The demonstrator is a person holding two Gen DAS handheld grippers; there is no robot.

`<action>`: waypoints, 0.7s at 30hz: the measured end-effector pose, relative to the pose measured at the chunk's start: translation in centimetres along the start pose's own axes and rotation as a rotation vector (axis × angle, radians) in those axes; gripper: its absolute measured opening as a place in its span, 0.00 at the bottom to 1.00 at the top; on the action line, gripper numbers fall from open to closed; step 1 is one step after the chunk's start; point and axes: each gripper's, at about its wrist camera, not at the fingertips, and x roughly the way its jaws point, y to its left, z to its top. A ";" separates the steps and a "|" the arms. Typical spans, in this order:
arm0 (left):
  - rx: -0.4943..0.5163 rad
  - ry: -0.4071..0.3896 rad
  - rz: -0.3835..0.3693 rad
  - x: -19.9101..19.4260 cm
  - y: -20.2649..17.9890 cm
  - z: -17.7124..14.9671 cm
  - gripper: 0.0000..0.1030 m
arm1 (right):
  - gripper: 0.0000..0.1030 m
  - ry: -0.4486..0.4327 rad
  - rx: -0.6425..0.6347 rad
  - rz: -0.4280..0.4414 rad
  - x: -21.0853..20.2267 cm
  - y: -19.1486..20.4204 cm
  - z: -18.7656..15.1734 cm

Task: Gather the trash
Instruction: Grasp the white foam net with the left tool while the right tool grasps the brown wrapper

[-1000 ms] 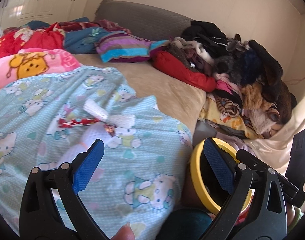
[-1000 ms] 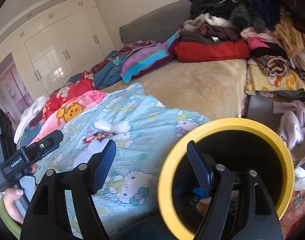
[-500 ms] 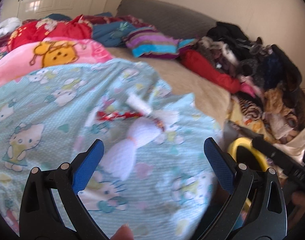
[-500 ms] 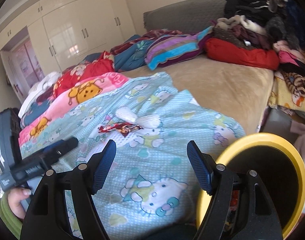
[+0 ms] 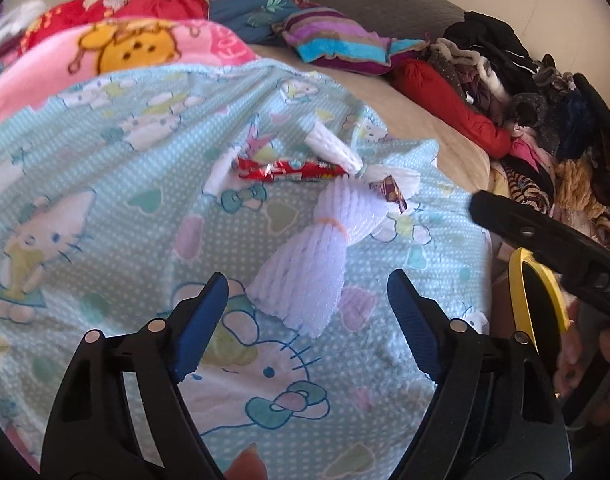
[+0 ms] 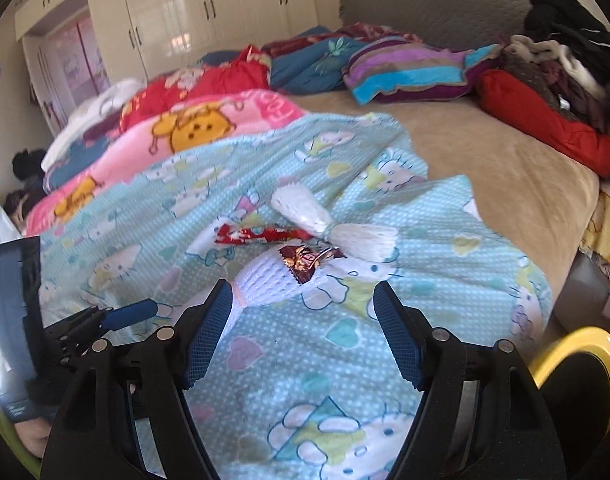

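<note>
On a light blue cartoon blanket (image 5: pixel 105 208) lie pieces of trash: a white foam fruit net (image 5: pixel 317 256) tied in the middle, a second white foam net (image 5: pixel 333 150), a red snack wrapper (image 5: pixel 289 171) and a small brown candy wrapper (image 5: pixel 393 193). The same wrappers, red (image 6: pixel 257 235) and brown (image 6: pixel 305 261), show in the right wrist view. My left gripper (image 5: pixel 307 320) is open, just short of the near foam net. My right gripper (image 6: pixel 303 328) is open and empty, close above the blanket in front of the brown wrapper. A yellow-rimmed black bin (image 5: pixel 539 300) stands off the bed's edge.
Folded blankets (image 6: pixel 209 128) and a striped pillow (image 6: pixel 409 74) lie at the back of the bed. A heap of clothes (image 5: pixel 537 92) fills the right side. White wardrobes (image 6: pixel 209 12) stand behind. The bin's rim (image 6: pixel 585 356) shows low right in the right wrist view.
Both grippers have swung left from the yellow bin toward the bed and closed in on the trash. Both jaws stayed open.
</note>
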 end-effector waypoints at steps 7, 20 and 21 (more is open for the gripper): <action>-0.019 0.021 -0.013 1.2 0.4 -0.5 0.70 | 0.62 0.050 -0.027 -0.020 3.5 0.7 0.5; -0.023 0.042 0.001 2.5 0.5 -0.5 0.57 | 0.16 0.081 -0.040 -0.032 6.4 -0.3 0.8; -0.025 0.043 0.002 2.5 0.5 -0.5 0.56 | 0.10 0.076 -0.030 -0.025 6.1 -0.4 0.7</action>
